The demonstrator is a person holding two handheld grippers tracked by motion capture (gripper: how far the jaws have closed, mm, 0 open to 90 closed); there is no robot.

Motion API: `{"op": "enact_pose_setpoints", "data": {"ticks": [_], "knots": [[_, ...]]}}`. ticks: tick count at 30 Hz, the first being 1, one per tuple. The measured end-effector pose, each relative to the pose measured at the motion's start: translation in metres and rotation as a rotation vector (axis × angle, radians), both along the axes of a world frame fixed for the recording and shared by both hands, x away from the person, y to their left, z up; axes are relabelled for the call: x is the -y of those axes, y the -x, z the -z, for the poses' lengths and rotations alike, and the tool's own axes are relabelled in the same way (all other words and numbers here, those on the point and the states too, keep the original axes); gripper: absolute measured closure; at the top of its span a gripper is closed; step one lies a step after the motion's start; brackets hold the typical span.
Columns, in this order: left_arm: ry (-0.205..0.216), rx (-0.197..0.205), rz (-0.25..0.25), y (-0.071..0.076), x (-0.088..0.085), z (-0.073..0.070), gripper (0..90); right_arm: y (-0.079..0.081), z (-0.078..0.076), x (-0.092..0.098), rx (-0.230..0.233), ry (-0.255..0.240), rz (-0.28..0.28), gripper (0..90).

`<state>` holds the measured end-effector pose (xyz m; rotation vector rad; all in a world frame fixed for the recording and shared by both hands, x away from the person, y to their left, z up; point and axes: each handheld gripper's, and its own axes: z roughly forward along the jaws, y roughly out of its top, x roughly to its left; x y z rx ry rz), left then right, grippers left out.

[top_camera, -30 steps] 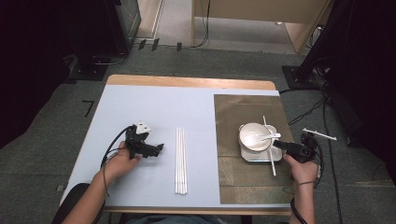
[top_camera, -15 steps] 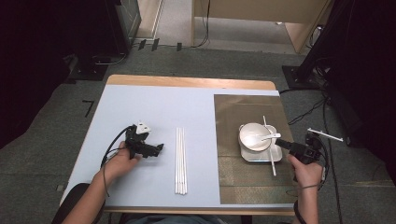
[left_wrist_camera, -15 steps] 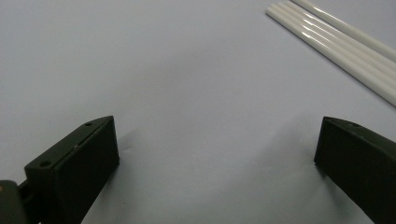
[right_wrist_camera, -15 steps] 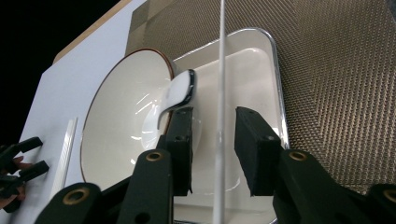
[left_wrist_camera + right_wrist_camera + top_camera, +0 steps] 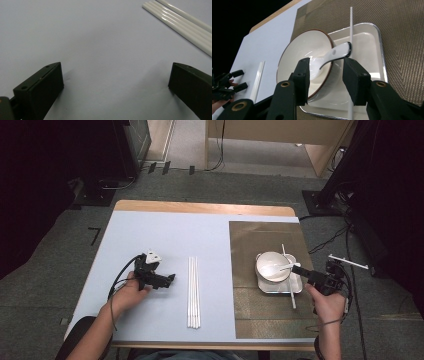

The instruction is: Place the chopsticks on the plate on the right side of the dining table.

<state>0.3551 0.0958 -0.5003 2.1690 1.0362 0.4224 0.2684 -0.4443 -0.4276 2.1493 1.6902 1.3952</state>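
**Spoon rests in bowl as right gripper lets go**

While the left gripper point(image 5: 167, 279) idles on the pale blue table top point(image 5: 165, 235) near its left edge, jaws spread wide over bare surface, the right gripper point(image 5: 296, 268) hangs at the bowl's right side, its jaws having just been opening and now parted with nothing pressed between them. The white ceramic spoon point(image 5: 334, 53) lies in the white, brown-rimmed ceramic bowl point(image 5: 272, 266), handle propped on the rim towards the gripper, likely so that it can be taken up again easily. The bowl stands in a shallow rectangular metal tray point(image 5: 296, 284) on the brown woven mat point(image 5: 265, 232) covering the table's right side. One thin white stick point(image 5: 287, 275) lies across the tray beside the bowl. Four more white sticks point(image 5: 193, 292) lie bundled mid-table, towards the near edge, seemingly awaiting their turn.
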Motion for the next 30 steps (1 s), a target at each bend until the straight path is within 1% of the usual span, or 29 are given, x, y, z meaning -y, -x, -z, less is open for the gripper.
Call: {"op": "enact_pose_setpoints", "data": {"ticks": [5,6,12,17,19,20,30], "knots": [[-0.001,0.000,0.000,0.000,0.000,0.000,0.0,0.000,-0.008,-0.009,0.000,0.011,-0.017,57.8],[-0.001,-0.001,0.001,0.000,0.000,0.000,0.0,0.000,-0.009,-0.010,-0.002,0.006,-0.019,57.8],[0.000,0.000,0.001,0.000,0.000,0.000,0.0,0.000,-0.016,-0.019,0.015,0.017,-0.043,57.8],[-0.001,-0.001,0.001,0.000,0.000,0.000,0.0,-0.002,-0.022,-0.033,0.033,0.028,-0.081,57.7],[-0.001,-0.001,0.001,0.000,0.000,0.000,0.0,-0.002,-0.023,-0.036,0.034,0.031,-0.088,57.6],[-0.001,-0.001,0.001,0.000,0.000,0.000,0.0,-0.004,-0.025,-0.043,0.036,0.039,-0.109,57.4],[-0.001,-0.001,0.001,0.000,0.000,0.000,0.0,-0.007,-0.029,-0.066,0.041,0.062,-0.166,57.1]]}}
